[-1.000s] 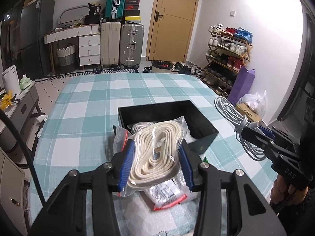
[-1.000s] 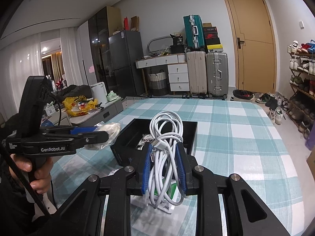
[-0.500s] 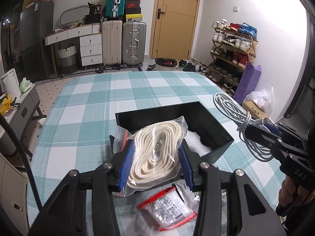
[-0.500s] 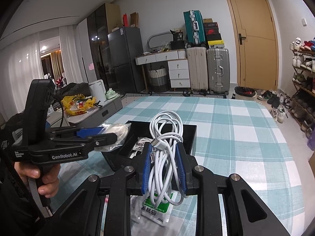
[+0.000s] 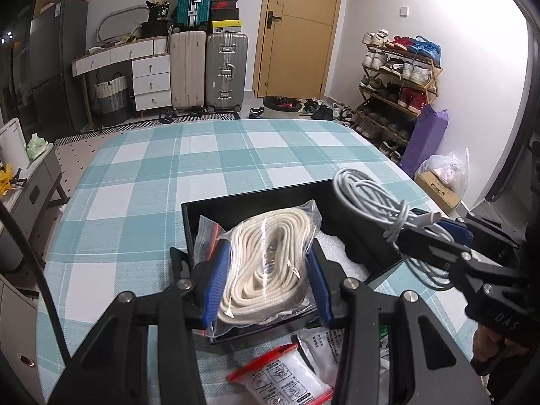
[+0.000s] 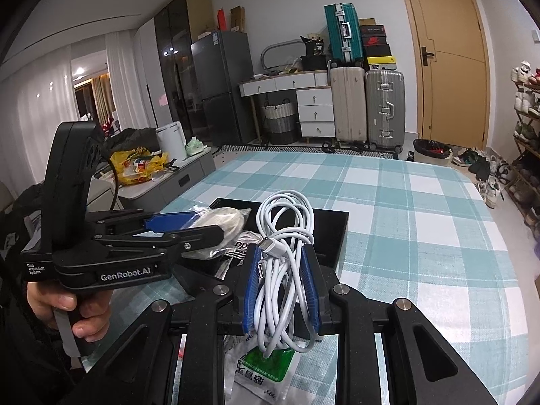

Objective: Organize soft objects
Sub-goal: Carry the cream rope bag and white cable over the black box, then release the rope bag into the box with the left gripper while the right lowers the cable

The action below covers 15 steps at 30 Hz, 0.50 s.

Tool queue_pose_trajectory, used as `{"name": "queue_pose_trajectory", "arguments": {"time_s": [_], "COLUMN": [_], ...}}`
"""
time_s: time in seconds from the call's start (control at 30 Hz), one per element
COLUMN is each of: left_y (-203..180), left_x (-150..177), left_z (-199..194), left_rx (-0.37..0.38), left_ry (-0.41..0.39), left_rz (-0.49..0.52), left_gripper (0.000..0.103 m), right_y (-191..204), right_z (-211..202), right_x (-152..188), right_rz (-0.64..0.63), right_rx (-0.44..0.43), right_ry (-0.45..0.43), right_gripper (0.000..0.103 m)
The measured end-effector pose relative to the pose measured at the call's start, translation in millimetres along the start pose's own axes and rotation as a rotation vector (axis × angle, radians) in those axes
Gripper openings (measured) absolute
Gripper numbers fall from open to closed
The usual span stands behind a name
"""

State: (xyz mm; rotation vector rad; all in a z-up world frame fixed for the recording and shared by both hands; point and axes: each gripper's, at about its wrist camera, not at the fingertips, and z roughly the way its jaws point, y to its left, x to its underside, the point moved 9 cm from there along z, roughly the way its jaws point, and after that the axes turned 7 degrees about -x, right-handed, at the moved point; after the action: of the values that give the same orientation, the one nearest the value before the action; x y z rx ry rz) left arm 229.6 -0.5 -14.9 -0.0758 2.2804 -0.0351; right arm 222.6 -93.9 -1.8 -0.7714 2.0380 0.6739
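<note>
While carried forward since a second ago, bagged rope (image 5: 270,263) now over black box (image 5: 249,202), near edge no longer ahead. Likely close to drop-in. Sits clamped between left tongs (image 5: 268,281), pads at 9 and 3 o'clock. White cable (image 6: 287,263) pinched in right tongs (image 6: 282,295), at 3 o'clock of rope, above box corner. Packets (image 5: 287,378) on table (image 5: 152,168), 6 o'clock.

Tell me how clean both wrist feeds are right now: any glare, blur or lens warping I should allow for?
Left wrist view: sharp on the bagged rope in the left gripper; strong glare washes out the right wall; dark corners; door bowed by fisheye.
Right wrist view: white cable in the right gripper is crisp; checked tablecloth lines curve; ceiling lights flare at left.
</note>
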Motion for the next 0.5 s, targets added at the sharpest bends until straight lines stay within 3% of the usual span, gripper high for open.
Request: {"name": "queue_pose_trajectory", "arguments": {"time_s": [0.5], "left_y": [-4], "left_x": [7], "left_z": [22], "left_rx": [-0.006], "left_ry": [0.052], "left_rz": [0.015], "left_gripper": [0.044], "right_y": [0], "right_z": [38], "right_x": [-6], "right_rz": [-0.043], "right_rx": [0.006], "right_ry": [0.039], "right_gripper": [0.024]}}
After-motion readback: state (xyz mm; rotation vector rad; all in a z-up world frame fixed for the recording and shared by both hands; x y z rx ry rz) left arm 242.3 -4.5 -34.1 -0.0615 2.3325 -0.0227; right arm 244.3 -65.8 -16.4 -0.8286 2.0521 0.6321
